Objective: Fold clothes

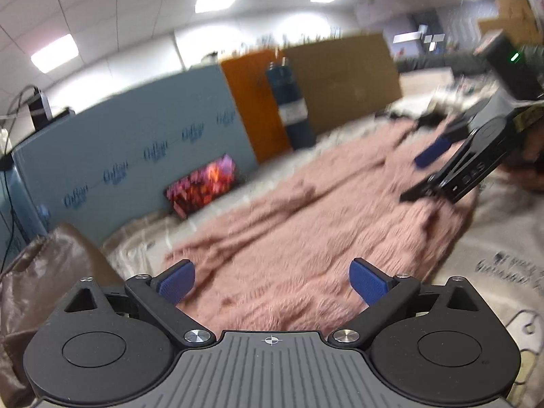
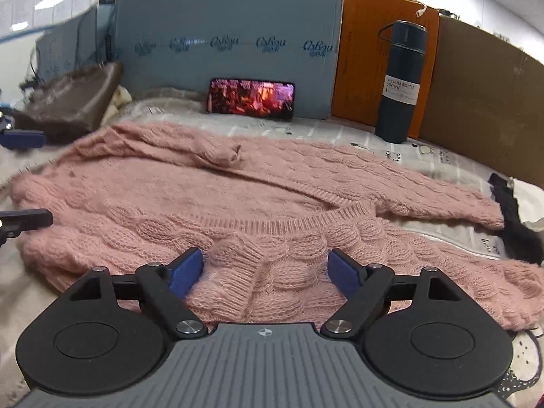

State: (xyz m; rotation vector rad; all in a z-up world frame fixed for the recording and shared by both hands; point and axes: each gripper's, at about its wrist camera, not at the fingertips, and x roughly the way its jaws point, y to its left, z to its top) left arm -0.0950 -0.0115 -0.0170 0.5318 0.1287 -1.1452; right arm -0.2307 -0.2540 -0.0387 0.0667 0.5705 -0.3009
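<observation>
Both claws spread over the pink sweater, neither pinching it.

From my left view, the left claw [image 1: 272, 282] stands wide above one end of the sweater [image 1: 306, 224], and the right claw [image 1: 431, 166] hovers at the far end, blurred. From my right view, the right claw [image 2: 263, 273] is parted with knit lying between its pads; the sweater [image 2: 210, 197] lies flat mid-bed on the bedsheet [image 2: 452, 231], a phone [image 2: 250, 99] and flask [image 2: 401, 81] along the back edge.
</observation>
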